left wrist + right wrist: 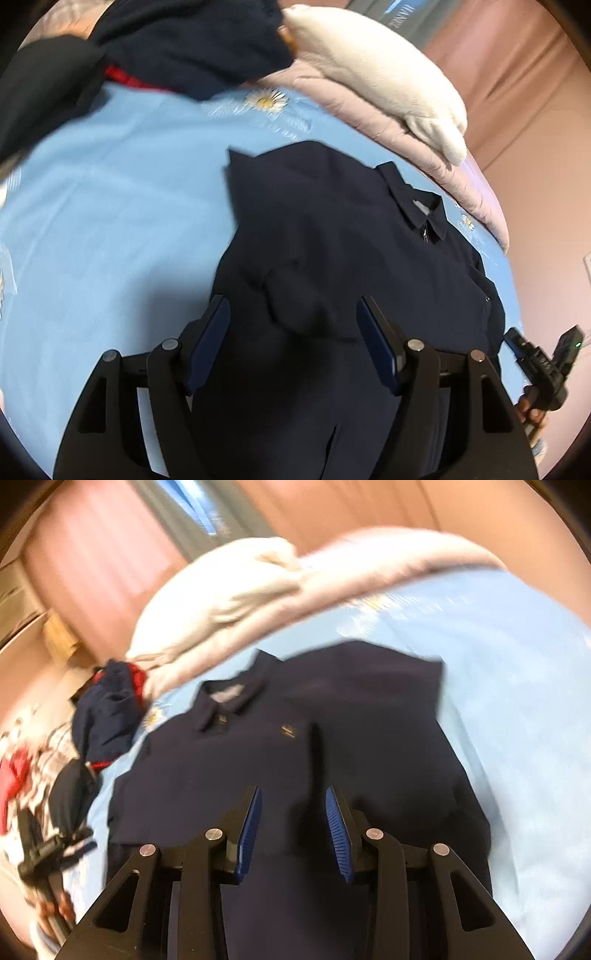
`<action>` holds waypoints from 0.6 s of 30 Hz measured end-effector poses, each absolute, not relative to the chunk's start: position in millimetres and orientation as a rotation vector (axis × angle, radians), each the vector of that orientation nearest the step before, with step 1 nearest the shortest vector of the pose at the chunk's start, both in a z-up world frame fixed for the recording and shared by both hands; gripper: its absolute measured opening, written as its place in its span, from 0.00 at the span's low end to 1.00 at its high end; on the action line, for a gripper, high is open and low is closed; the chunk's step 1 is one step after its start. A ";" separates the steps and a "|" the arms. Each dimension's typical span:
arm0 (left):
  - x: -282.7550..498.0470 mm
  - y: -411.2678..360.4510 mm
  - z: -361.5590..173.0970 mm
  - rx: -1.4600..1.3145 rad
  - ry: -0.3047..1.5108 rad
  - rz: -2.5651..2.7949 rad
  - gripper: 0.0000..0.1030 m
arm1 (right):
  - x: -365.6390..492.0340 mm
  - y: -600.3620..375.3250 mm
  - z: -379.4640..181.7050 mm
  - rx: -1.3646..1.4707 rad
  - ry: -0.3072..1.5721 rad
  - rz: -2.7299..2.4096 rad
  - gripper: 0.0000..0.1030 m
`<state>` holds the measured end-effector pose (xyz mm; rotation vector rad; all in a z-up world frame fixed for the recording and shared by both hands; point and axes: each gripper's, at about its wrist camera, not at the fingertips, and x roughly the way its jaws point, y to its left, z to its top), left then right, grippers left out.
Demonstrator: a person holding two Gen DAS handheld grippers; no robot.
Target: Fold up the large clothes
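Navy collared jacket spread flat on the light blue daisy-print bed sheet, collar toward the head edge of the bed where a pinkish quilt and a white pillow lie; one sleeve apparently laid across the body, hem end nearest the cameras; not yet a compact fold, so probably early to midway, with the other side and the lengthwise folds left to do. Left gripper released, jaws standing apart above the lower part of the jacket, nothing pinched between the blue pads; right gripper likewise released, jaws narrower but parted, cloth beneath and not gripped. Further dark clothes with a red trim heaped at the far corner of the bed, seemingly waiting their turn; both views blurred, so finer creases cannot be told.
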<state>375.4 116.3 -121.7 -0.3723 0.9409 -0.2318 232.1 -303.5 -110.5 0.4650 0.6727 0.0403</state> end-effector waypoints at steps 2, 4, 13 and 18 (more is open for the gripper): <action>388.0 103.5 -122.3 -0.349 0.928 -0.241 0.67 | 249.8 -293.4 -110.9 0.418 0.668 0.070 0.36; 400.0 88.0 -126.1 -0.300 0.902 -0.231 0.55 | 268.5 -290.5 -115.8 0.422 0.655 0.104 0.36; 425.8 66.9 -173.3 -0.202 0.983 -0.208 0.36 | 287.6 -301.0 -168.1 0.389 0.771 0.034 0.24; 424.5 82.9 -164.2 -0.330 1.031 -0.231 0.42 | 280.6 -308.5 -155.3 0.473 0.812 0.033 0.32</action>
